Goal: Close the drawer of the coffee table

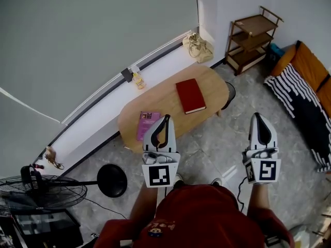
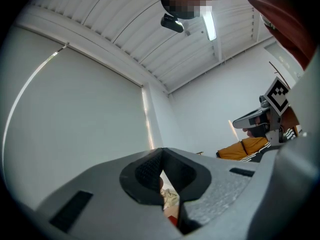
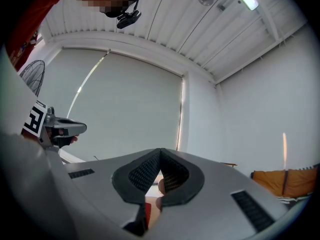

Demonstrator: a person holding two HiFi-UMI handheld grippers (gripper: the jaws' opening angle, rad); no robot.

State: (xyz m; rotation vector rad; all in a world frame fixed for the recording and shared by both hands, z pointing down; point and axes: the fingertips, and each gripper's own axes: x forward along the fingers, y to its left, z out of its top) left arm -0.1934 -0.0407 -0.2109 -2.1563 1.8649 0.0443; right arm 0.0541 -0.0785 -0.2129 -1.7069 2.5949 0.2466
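The oval wooden coffee table (image 1: pixel 165 103) stands below me by the window ledge, with a red book (image 1: pixel 190 95) and a purple booklet (image 1: pixel 147 124) on its top. No drawer shows from this angle. My left gripper (image 1: pixel 165 119) hangs over the table's near edge, jaws shut and empty. My right gripper (image 1: pixel 257 117) is held over the floor to the right of the table, also shut on nothing. In the left gripper view the left gripper (image 2: pixel 161 152) points at the wall and ceiling; in the right gripper view the right gripper (image 3: pixel 160 152) does the same.
A standing fan (image 1: pixel 42 191) and a black round base (image 1: pixel 111 180) are at the lower left. A wooden shelf (image 1: pixel 253 36), a beige bag (image 1: pixel 198 47) and an orange striped couch (image 1: pixel 305 89) lie to the right. A small bottle (image 1: pixel 137 80) stands on the ledge.
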